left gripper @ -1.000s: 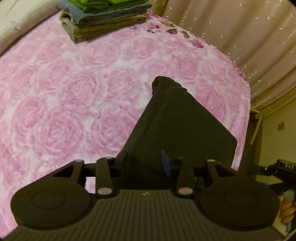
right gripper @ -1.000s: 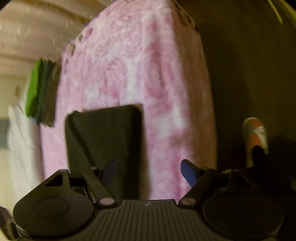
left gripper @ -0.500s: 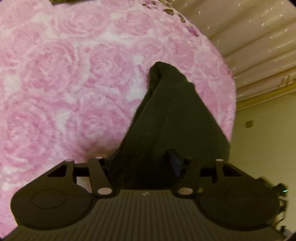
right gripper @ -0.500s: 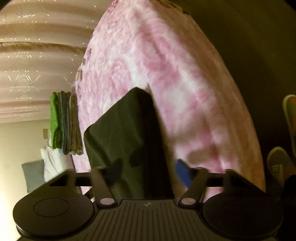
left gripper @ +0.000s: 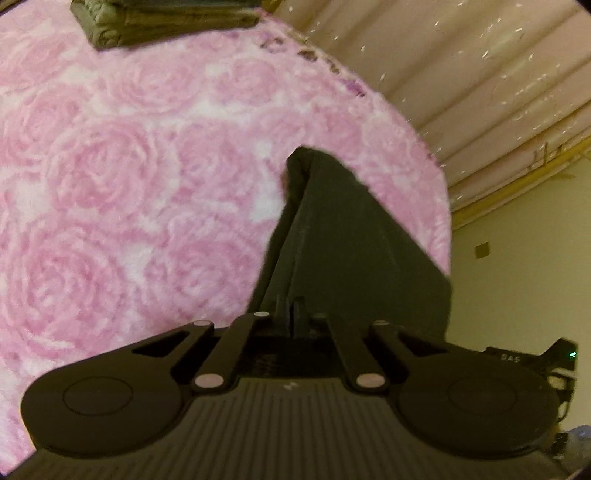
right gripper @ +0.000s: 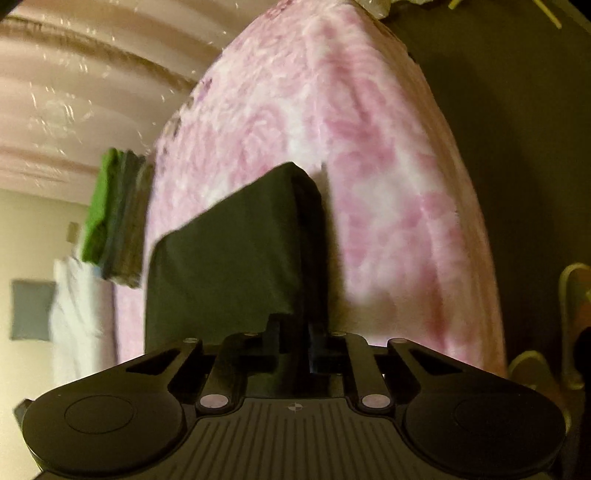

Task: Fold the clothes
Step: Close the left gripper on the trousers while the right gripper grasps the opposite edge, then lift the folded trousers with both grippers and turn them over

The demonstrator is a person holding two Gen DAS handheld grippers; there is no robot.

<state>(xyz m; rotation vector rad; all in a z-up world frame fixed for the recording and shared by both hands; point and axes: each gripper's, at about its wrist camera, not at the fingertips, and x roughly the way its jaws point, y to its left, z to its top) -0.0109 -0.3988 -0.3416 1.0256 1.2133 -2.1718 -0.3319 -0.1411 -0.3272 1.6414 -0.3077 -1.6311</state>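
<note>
Both sets of jaws clamped since 1 s ago: were spread w/ blue pads showing, now pinched on cloth. Right unit also swung in from beside the garment to over its near edge.

Left gripper (left gripper: 291,314): jaws clenched, grasping near edge of dark garment (left gripper: 351,236). Cloth rises from the far corner up to the fingers, tented, so that side looks lifted off the pink rose blanket (left gripper: 129,177). Far tip looks to be resting on the blanket, toward the bed's right edge. Probably held high to keep layers together for a carry or another fold; can't tell which.

Folded stack (left gripper: 162,18) at far edge of bed, olive bottom layer visible in left cam; well apart from the garment.

Right gripper (right gripper: 295,332): jaws shut on same dark garment (right gripper: 229,251), near edge. Cloth already a compact rectangle w/ thick layered side, i.e. several folds in. Same stack (right gripper: 114,218) visible edge-on, green on top, near the white pillow (right gripper: 77,310).

Two-point grip on one edge = keeps bundle square, stops layers sliding. Risk: thick edge slipping out of pads if tilted. Img blurry, so exact bite depth n/a.
</note>
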